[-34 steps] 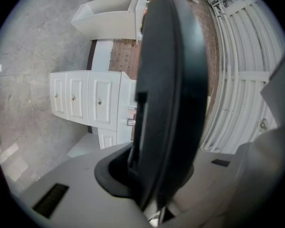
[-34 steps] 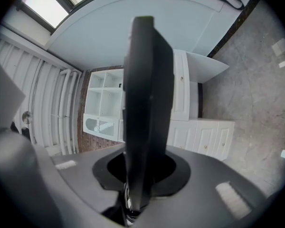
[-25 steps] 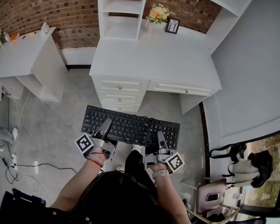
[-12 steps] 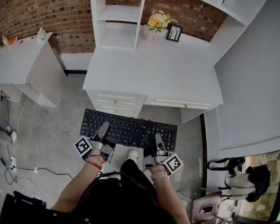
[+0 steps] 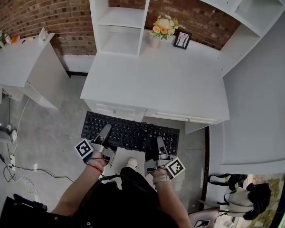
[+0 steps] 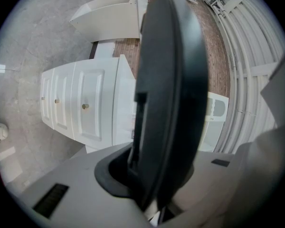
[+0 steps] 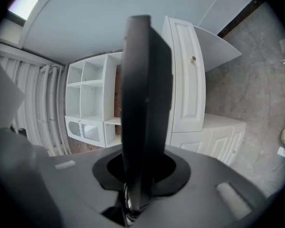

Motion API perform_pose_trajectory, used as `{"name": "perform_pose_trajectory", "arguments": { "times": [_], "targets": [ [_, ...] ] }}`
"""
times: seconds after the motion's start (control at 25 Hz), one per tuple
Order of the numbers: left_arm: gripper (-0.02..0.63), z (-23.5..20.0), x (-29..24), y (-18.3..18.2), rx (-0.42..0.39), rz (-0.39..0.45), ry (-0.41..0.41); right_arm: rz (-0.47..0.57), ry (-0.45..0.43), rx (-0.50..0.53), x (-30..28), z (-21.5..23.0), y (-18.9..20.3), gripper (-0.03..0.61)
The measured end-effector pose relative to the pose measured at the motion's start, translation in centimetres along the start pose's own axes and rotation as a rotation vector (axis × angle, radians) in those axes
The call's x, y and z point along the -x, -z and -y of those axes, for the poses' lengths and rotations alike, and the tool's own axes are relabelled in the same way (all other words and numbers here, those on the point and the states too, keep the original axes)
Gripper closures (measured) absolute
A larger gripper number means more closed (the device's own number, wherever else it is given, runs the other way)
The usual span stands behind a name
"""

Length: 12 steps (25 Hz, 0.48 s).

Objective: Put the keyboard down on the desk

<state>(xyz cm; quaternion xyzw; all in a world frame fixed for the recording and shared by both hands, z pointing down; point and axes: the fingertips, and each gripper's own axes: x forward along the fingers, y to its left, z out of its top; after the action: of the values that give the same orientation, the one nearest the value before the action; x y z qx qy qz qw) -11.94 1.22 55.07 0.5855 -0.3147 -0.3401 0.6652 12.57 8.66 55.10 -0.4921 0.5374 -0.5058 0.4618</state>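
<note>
I hold a black keyboard level in the air, just in front of the white desk and lower than its top. My left gripper is shut on the keyboard's near left edge. My right gripper is shut on its near right edge. In the left gripper view the keyboard fills the middle edge-on between the jaws. The right gripper view shows the keyboard the same way, a dark slab clamped between the jaws.
The desk carries a white shelf unit, a vase of flowers and a small picture frame at the back. Drawers face me under the top. A second white table stands at the left; cables lie on the grey floor.
The view has closed in on the desk, which now looms larger and nearer. The keyboard and both grippers have come up to its front edge, still gripped the same way.
</note>
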Motion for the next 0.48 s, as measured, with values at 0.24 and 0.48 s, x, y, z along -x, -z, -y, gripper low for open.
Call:
{"name": "perform_pose_trajectory", "arguments": {
  "times": [0.24, 0.48],
  "targets": [
    [0.525, -0.8, -2.4, 0.3, 0.001, 0.027, -0.022, -0.032, 0.014, -0.013, -2.3, 1.2, -2.0, 0.506],
    [0.525, -1.5, -4.9, 0.2, 0.001, 0.054, -0.037, -0.061, 0.025, -0.019, -4.7, 2.1, -3.8, 0.506]
  ]
}}
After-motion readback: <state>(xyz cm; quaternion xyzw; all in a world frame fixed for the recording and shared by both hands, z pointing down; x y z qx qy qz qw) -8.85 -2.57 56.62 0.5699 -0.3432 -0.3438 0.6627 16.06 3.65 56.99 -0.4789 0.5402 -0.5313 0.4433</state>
